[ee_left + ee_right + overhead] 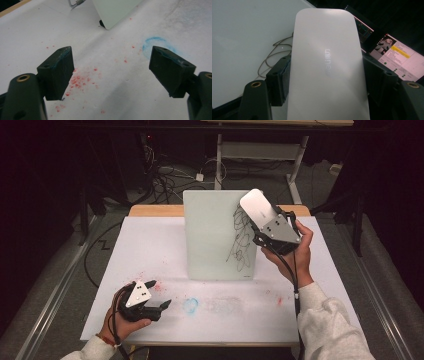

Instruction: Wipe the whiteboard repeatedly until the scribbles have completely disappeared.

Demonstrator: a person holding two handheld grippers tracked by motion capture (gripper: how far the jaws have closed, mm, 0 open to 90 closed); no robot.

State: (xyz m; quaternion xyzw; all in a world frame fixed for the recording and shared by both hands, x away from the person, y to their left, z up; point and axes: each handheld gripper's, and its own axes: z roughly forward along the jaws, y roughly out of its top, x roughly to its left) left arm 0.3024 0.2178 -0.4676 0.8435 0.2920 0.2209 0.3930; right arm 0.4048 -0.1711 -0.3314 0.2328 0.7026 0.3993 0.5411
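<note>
White eraser (256, 206) clamped between jaws of right gripper (272, 231), held at scribble (241, 236), centre right on upright whiteboard (215, 235). Step: wiping, apparently begun. Next: sweep down across marks. Left gripper (159, 295) rests lower left, jaws apart.

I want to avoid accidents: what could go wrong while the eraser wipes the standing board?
The upright white board may tip backward if the white oblong eraser, clamped in the right gripper, presses hard on its black scribble. The open left gripper rests away from the board, so nothing braces it.
</note>
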